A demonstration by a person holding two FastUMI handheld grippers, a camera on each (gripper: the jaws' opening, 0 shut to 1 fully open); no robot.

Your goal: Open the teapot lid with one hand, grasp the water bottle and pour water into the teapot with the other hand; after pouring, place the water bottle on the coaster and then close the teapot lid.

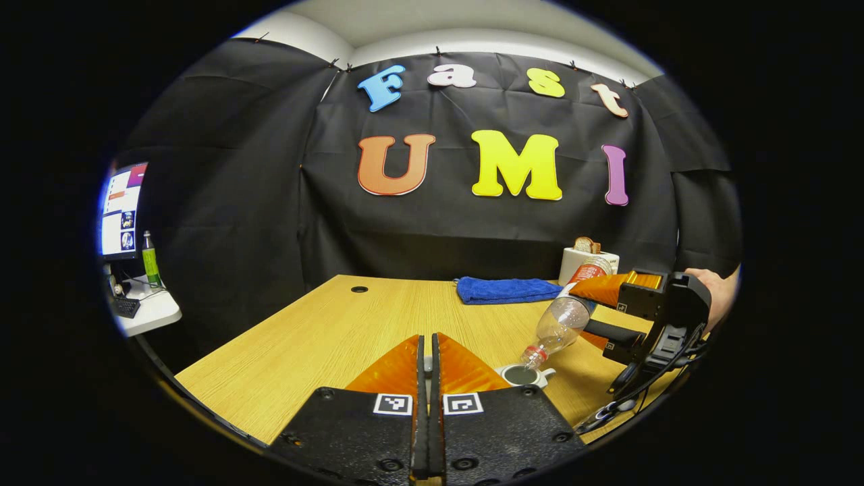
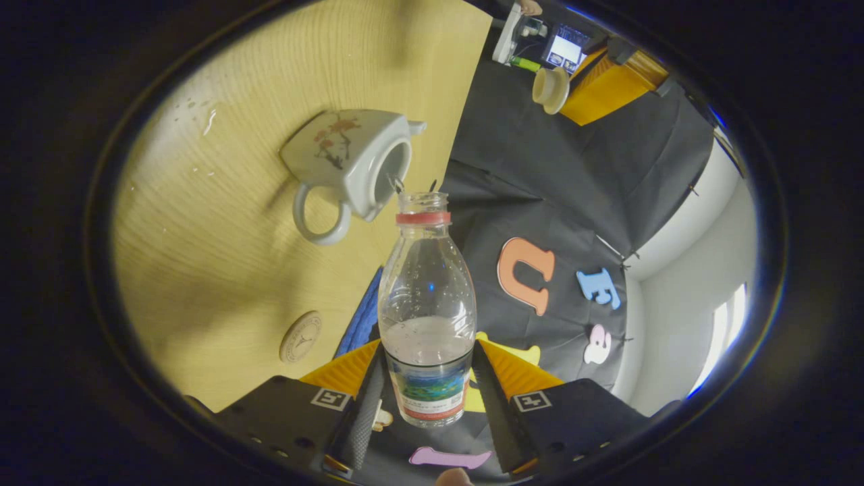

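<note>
We see one clear ribbed plastic water bottle (image 2: 426,317) clamped in the right gripper (image 2: 426,391), tilted mouth-first over one squarish glazed teapot (image 2: 351,165); left gripper (image 1: 426,368) pinched closed, its hold unclear.

The wooden table (image 1: 324,331) has a pale grain and a small dark cable hole (image 1: 359,289) near its far left side in the left gripper view. A white teapot (image 2: 351,162) with a red floral print stands on it, lid off, just ahead of the right gripper's (image 2: 425,385) fingertips and to the right of the left gripper (image 1: 426,358). A round coaster (image 2: 301,337) lies flat near the right gripper, left of its fingers. A folded blue towel (image 1: 506,290) lies at the table's far edge, with a white container (image 1: 582,262) just right of it. Water droplets (image 2: 202,118) dot the wood beyond the teapot.
</note>
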